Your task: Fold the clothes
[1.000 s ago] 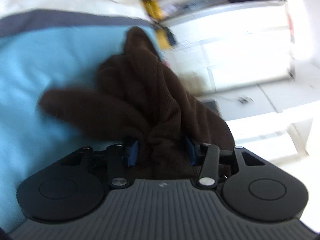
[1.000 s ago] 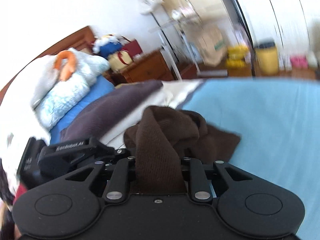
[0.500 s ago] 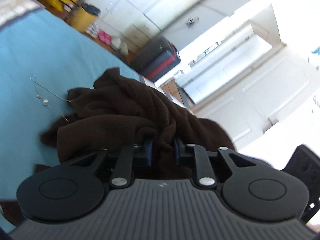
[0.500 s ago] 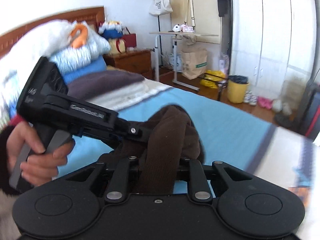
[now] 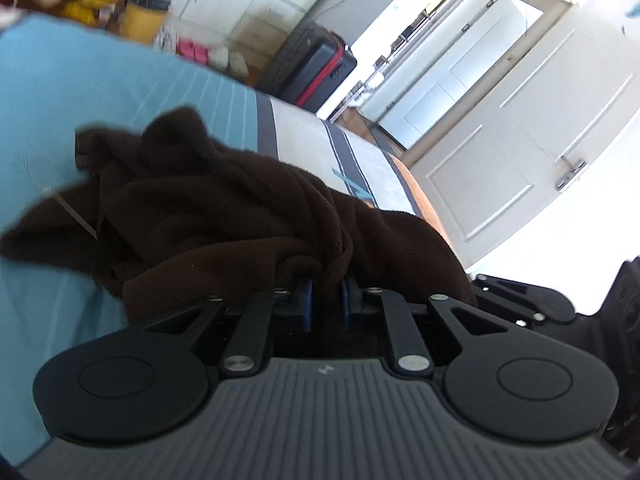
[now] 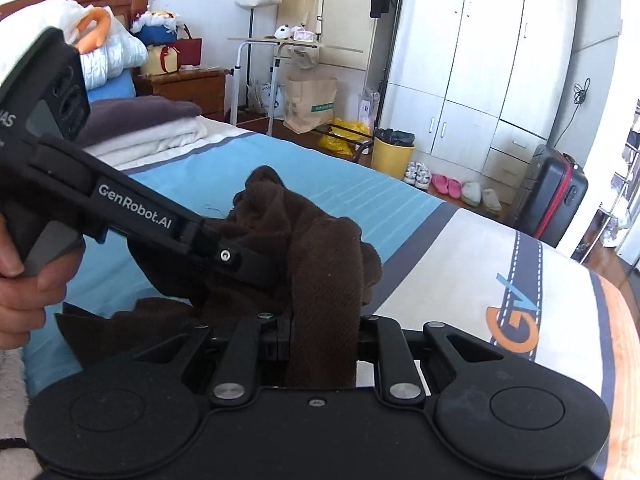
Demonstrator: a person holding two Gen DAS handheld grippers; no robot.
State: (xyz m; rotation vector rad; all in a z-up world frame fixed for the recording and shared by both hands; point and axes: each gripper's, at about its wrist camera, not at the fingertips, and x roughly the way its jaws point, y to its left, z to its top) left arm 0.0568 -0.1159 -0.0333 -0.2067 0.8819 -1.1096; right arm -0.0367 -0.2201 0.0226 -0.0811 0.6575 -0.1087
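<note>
A dark brown knitted garment (image 5: 208, 216) lies bunched over the blue bedspread (image 5: 60, 92). My left gripper (image 5: 327, 294) is shut on a fold of it, blue pads pinching the cloth. In the right wrist view the same brown garment (image 6: 320, 248) rises in a thick band between the fingers of my right gripper (image 6: 322, 332), which is shut on it. The left gripper's body (image 6: 132, 216) crosses that view from the left, held by a person's hand (image 6: 24, 280), its tip buried in the cloth. Both grips sit close together.
Folded grey and white bedding (image 6: 140, 128) lies at the head of the bed. Beyond the bed stand a yellow bin (image 6: 392, 152), a paper bag (image 6: 310, 100), a dark suitcase (image 6: 554, 196), white wardrobes (image 6: 480, 60) and a wooden nightstand (image 6: 184, 88). The bed's foot edge (image 6: 620, 340) is at right.
Both views have swung toward the foot of the bed and the wardrobes. The garment has stayed clamped in both grippers, and the left gripper has come closer to the right one.
</note>
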